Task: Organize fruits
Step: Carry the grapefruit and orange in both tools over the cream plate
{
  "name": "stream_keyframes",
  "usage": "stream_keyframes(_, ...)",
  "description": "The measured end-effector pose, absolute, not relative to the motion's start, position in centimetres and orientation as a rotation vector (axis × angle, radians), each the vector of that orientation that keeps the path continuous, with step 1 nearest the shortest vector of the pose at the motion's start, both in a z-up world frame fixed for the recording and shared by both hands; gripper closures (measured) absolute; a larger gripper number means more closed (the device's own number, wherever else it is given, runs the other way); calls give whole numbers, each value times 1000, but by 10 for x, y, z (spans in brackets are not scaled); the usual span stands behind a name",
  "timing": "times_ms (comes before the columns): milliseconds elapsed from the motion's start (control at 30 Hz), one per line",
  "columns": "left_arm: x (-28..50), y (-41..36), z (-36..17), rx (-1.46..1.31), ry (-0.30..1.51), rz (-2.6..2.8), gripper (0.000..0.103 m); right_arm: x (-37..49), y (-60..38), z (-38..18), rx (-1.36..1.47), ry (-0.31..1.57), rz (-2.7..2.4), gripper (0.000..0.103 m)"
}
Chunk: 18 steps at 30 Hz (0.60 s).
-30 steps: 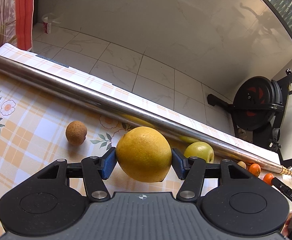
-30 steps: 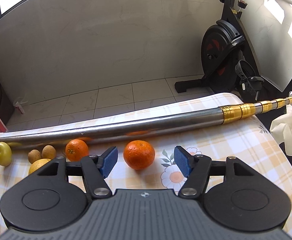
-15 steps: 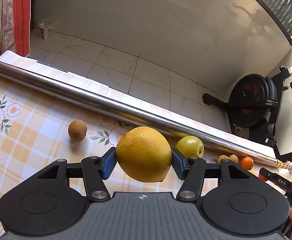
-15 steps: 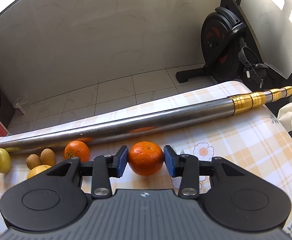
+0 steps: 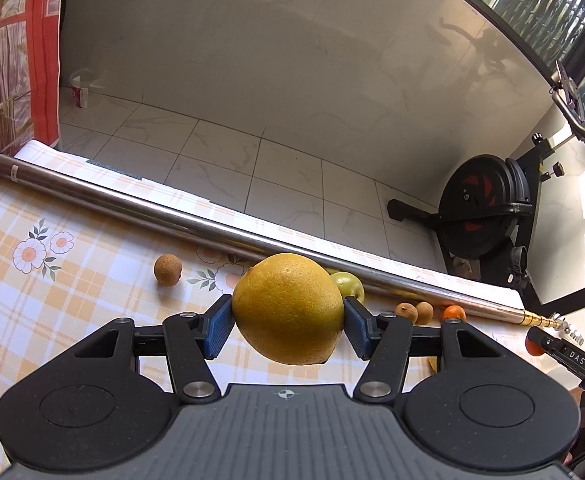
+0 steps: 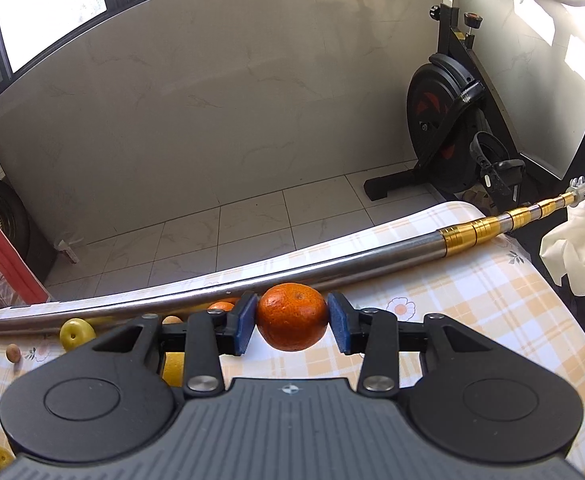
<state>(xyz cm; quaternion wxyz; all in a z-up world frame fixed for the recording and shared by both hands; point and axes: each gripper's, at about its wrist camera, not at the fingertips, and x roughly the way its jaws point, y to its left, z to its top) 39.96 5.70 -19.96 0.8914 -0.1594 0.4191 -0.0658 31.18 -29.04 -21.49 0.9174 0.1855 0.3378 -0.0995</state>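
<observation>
Yellow-orange citrus [image 5: 288, 308], the largest fruit in view, sits between the blue pads [image 5: 217, 327] of the left gripper [image 5: 288, 326]. The jaws stand wide and closed onto its flanks at 9 and 3 o'clock; the fruit appears clear of the checked tablecloth [image 5: 72, 304]. Judged handling: dense, fairly heavy, firm pebbled rind, low slip risk. Grip across the widest girth, as here; a hold nearer the tapered end would likely let it squeeze out.

Right gripper [image 6: 291, 320]: jaws about half closed onto a small mandarin [image 6: 291, 317], pads at 9 and 3 o'clock on its equator. Judged handling: light, thin loose skin over soft flesh, bruises easily. Use only light clamping force.

Loose fruit on the cloth, left wrist view:
- brown longan [image 5: 167, 270] at 10 o'clock of the citrus, well apart;
- green apple [image 5: 349, 283] just behind it at 1 o'clock;
- two more longans [image 5: 416, 312] and another mandarin [image 5: 453, 313] at 3 o'clock.

All are round and will roll; the metal pole [image 5: 132, 208] across the far table edge acts as a backstop. Set each fruit down fully before releasing.
</observation>
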Motion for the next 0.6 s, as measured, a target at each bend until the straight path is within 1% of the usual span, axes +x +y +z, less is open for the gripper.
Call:
stream_keyframes(367, 348, 67, -152, -321, 838, -164, 42, 259, -257, -149, 329, 585, -134, 61)
stream_keyframes(600, 304, 75, -131, -283, 826, -185, 42, 217, -233, -128, 307, 567, -77, 61)
